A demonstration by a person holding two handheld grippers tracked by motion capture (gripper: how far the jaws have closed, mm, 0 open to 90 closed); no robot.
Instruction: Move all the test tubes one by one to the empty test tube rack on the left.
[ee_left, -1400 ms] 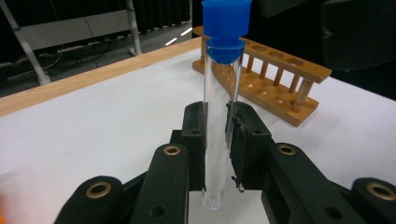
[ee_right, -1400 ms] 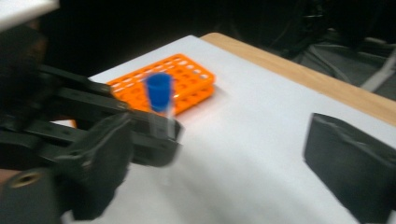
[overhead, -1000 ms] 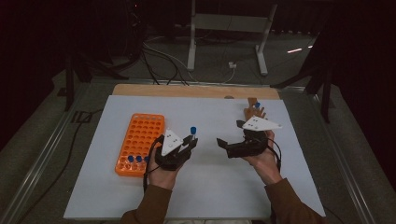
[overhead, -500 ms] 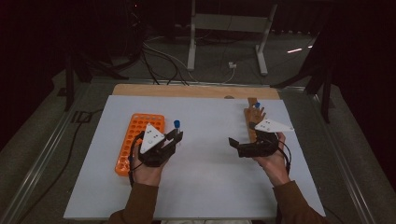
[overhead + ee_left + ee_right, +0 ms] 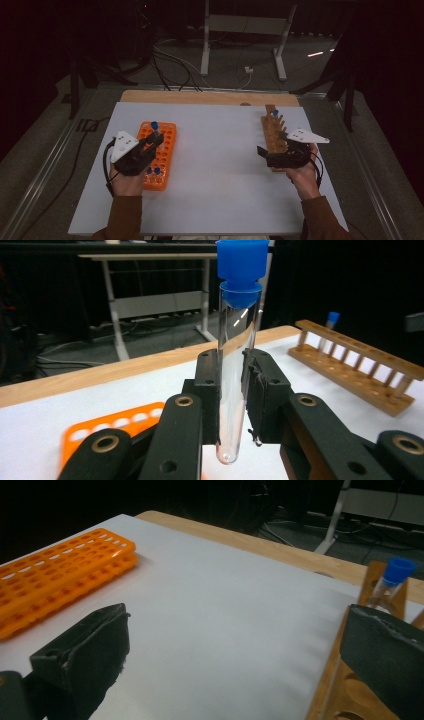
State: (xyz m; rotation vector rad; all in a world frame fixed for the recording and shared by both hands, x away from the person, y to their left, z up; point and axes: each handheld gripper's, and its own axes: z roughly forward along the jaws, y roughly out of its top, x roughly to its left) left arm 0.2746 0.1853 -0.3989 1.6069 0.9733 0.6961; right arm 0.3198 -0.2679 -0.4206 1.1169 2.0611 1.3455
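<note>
The left tool (image 5: 232, 405) clamps a clear test tube (image 5: 235, 375) with a blue cap, upright between its pads, above the orange rack (image 5: 159, 152) at the bench's (image 5: 215, 165) left side — two blue-capped tubes (image 5: 153, 171) stand at that rack's near end. The right tool (image 5: 266, 154) hangs with jaws spread wide and empty, just beside the wooden rack (image 5: 273, 131), where one capped tube (image 5: 392, 582) stands at the far end. Bare white bench lies between the racks.

A white surface (image 5: 215, 170) with a bare wooden strip along its far edge carries two racks. An orange rack (image 5: 159, 155) lies on its left side, and a wooden rack (image 5: 274, 136) stands well apart on its right.
</note>
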